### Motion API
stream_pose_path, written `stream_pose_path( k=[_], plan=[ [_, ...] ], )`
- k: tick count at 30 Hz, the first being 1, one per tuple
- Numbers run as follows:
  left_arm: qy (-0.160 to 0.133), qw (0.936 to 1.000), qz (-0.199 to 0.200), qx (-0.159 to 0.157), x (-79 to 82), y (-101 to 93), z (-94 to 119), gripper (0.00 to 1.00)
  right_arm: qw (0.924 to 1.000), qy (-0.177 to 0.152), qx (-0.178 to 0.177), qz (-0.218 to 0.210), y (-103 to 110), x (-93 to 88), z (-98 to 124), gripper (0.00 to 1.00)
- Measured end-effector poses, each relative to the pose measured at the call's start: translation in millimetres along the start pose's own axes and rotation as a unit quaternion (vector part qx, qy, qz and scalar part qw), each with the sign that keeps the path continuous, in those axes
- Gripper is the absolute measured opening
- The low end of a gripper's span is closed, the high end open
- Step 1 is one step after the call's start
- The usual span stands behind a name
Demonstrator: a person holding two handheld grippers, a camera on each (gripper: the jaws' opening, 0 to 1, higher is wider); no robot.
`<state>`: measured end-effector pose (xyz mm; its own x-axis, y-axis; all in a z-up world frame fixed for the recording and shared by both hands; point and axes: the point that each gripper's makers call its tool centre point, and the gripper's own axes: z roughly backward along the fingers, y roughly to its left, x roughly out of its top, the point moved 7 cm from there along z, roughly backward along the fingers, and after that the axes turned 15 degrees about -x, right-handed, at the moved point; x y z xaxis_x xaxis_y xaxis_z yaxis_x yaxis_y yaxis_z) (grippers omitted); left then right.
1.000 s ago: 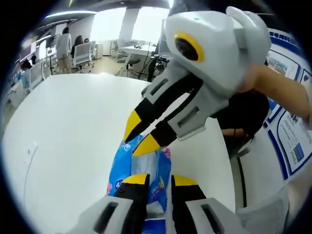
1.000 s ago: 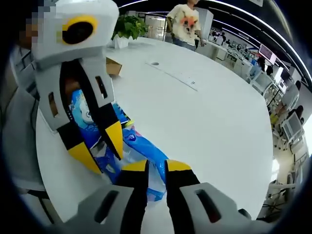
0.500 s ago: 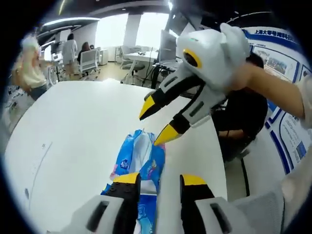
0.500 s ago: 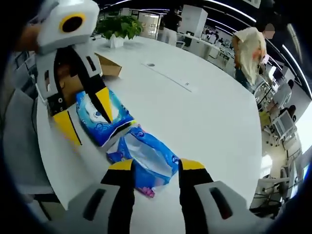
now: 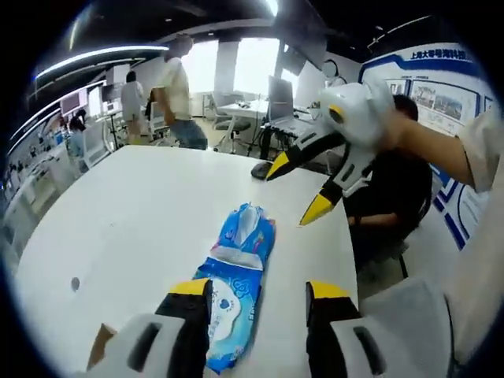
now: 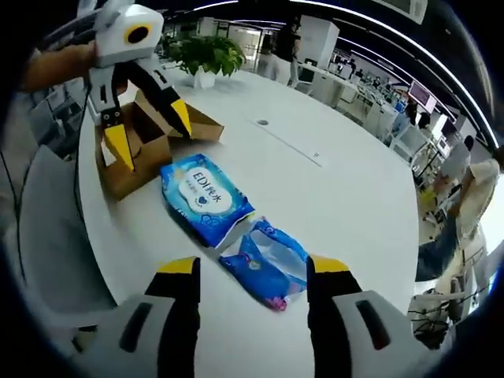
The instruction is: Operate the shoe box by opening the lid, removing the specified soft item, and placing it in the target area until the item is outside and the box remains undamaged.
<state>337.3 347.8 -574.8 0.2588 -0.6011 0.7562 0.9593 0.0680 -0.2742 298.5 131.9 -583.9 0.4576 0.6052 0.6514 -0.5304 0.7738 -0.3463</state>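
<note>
A: Right gripper view: two soft blue plastic wipe packs lie on the white bench, beside the open brown cardboard shoe box.

B: Both hand-held grippers, left and right, gape wide, empty. Placement looks finished; next, retreat.

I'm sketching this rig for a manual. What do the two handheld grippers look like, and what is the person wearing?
Both match. The right gripper has a pale grey moulded body with a yellow-ringed round opening, tapering into two black fingers with pointed yellow tips. The left gripper has the same grey shell, yellow ring and yellow-tipped black fingers. No cables visible. A light-coloured sleeve covers the upper arm.
</note>
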Motion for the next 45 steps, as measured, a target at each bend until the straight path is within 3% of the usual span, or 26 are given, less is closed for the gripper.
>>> stream_pose_path(
  k=[12,21,28,32,41,45],
  plan=[
    [0.005,0.9967,0.015,0.08,-56.9,-17.2,89.0,0.5,0.9976,-0.021,0.062,0.022,39.7,28.4,20.0,0.61],
    [-0.018,0.9882,0.061,0.14,-106.5,-29.9,141.0,0.52,0.9914,-0.039,0.117,0.044,71.0,46.3,15.2,0.64],
    [-0.031,0.9759,0.108,0.187,-146.5,-39.3,172.8,0.53,0.982,-0.059,0.166,0.066,97.9,63.5,8.6,0.61],
    [-0.027,0.9679,0.128,0.215,-167.8,-44.3,187.5,0.53,0.9767,-0.065,0.183,0.091,113.5,72.3,1.1,0.57],
    [-0.019,0.9523,0.166,0.256,-206.7,-55.2,211.1,0.53,0.9668,-0.07,0.215,0.118,142.0,88.3,-17.7,0.58],
    [-0.014,0.9407,0.192,0.28,-225.7,-58.3,221.4,0.52,0.9619,-0.068,0.23,0.131,154.4,94.4,-26.6,0.56]
  ],
)
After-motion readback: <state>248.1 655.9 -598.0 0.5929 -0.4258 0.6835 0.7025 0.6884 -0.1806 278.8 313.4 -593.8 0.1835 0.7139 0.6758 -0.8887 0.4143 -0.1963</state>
